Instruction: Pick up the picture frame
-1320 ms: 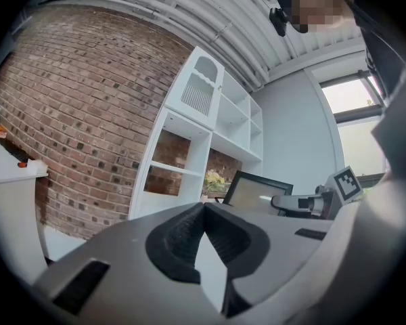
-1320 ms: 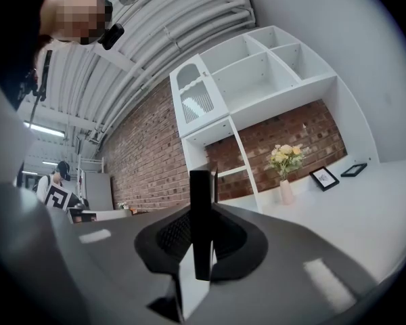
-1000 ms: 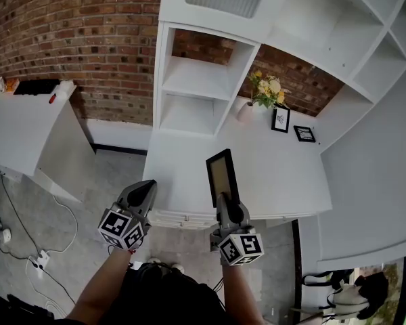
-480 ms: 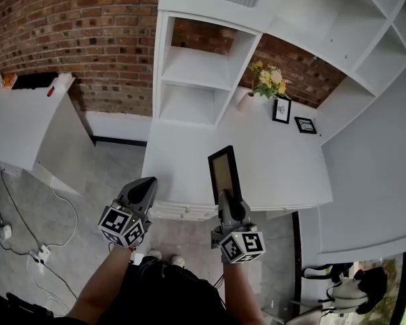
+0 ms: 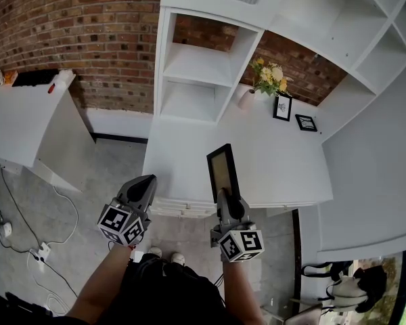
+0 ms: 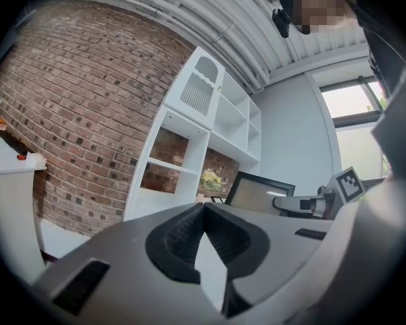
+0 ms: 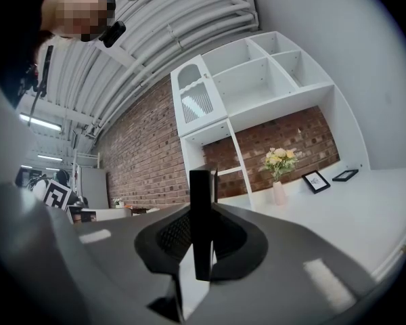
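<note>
In the head view, the right tool (image 5: 224, 196) is gripping the bottom edge of one picture frame (image 5: 222, 171), which is standing upright just beyond its tips, over the near edge of the table (image 5: 277, 171). The left tool (image 5: 147, 181) is hovering well to its left, off the table. Far ahead and to the right of the right tool, one small frame (image 5: 281, 107), a second small frame (image 5: 305, 122) and one vase of flowers (image 5: 267, 83) are sitting, making three frames in all. The left gripper view is showing what the head view cannot: its jaws are meeting at the tips with nothing between them, and the held frame is off to its right. The right gripper view is showing that frame edge-on, pinched between both pads.
</note>
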Tool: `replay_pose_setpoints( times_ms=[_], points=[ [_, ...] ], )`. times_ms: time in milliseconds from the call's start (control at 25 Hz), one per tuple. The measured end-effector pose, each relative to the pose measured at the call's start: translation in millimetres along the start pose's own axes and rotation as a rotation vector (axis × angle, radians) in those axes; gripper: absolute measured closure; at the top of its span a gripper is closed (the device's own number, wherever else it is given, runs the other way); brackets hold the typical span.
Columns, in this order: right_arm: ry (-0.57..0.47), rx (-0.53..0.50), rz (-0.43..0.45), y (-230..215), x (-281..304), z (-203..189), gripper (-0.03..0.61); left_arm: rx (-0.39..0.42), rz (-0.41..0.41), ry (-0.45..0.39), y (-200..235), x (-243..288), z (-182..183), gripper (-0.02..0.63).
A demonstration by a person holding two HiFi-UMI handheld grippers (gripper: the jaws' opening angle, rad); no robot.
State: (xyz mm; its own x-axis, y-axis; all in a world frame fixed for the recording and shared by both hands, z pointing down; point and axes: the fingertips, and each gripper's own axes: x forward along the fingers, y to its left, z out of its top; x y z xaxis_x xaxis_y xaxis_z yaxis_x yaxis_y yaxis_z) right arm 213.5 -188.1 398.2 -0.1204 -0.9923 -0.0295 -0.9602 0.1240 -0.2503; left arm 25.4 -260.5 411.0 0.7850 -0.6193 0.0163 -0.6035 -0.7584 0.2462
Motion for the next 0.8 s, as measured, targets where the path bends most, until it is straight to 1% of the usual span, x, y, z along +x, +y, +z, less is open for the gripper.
replay_pose_setpoints(
  times_ms=[360,800],
  points=[
    [0.021,-0.014,0.003,2.5,-2.7,-5.9,0.535,-0.007,0.003,0.003,0.0,-2.3,-3.7,0.609],
    [0.033,-0.043,0.036,7.7,0.5,-5.5,0.535,-0.003,0.010,-0.004,-1.4,-0.2,-1.1,0.609]
  ],
)
